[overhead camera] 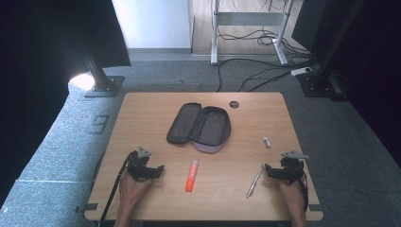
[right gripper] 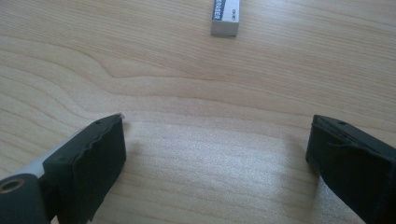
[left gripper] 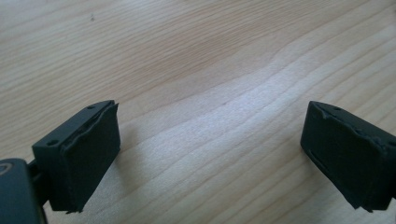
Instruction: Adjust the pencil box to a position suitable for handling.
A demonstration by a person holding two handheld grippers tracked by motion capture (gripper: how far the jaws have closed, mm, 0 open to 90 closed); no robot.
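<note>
My left hand-held gripper (overhead camera: 144,168) rests near the front left of the pale wooden tabletop (overhead camera: 142,109), and my right hand-held gripper (overhead camera: 283,170) sits near the front right. From above both look like small dark clumps, and I cannot judge their jaws there. The gripper views settle it: the left hand-held gripper (left gripper: 210,154) has its jaws spread wide over bare wood grain with nothing between them, and the right hand-held gripper (right gripper: 217,158) is just as wide and just as empty.

The right gripper view also shows a small white eraser with a dark printed sleeve (right gripper: 225,14) lying ahead of the jaws (from above it is only a pale speck (overhead camera: 267,142)). The high view alone gives the rest: an open dark grey zip pencil case (overhead camera: 201,126) lies mid-table, an orange marker pen (overhead camera: 192,176) lies between my hands, and a slim silver pen (overhead camera: 255,181) lies just beside my right hand-held gripper.
</note>
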